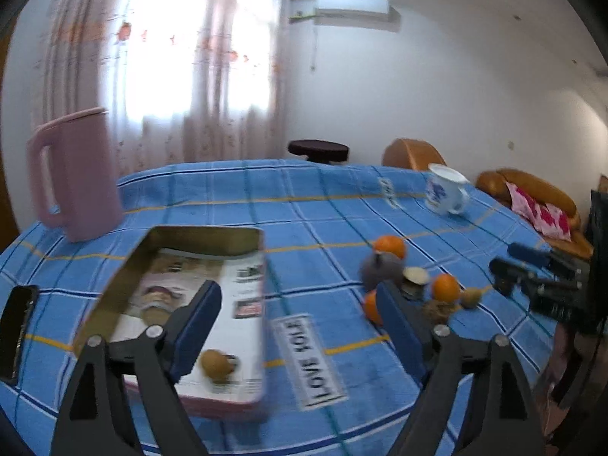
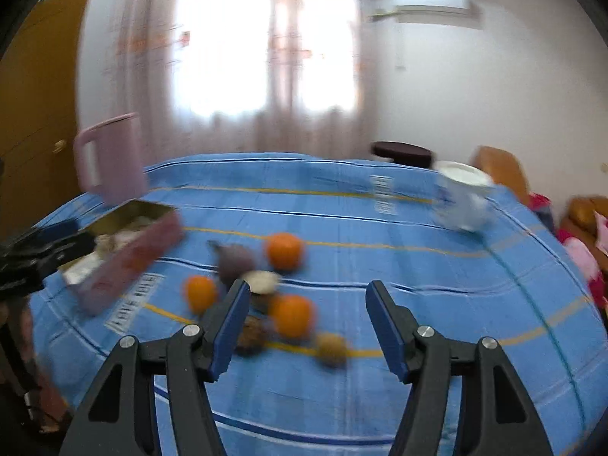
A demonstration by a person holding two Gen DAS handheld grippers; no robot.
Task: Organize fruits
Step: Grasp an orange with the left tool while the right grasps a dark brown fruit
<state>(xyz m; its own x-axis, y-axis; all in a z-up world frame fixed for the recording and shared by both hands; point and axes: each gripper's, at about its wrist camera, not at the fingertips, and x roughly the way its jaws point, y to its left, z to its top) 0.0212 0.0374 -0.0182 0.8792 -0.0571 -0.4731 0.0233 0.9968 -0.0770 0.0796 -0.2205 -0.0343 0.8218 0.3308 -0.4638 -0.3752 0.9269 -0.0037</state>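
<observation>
Your left gripper is released, its jaws wide apart above the blue checked tablecloth, and holds nothing. Your right gripper is also spread and empty. 1 small brown fruit lies in the near end of the open tin box. To the right of the box, 3 oranges sit close together with a dark purple fruit. A pink jug stands far left.

both wrist views look forward over the blue checked tablecloth toward the curtained window at 12 o'clock. they share the tin box, near at 9 o'clock left, farther in the right view.
</observation>
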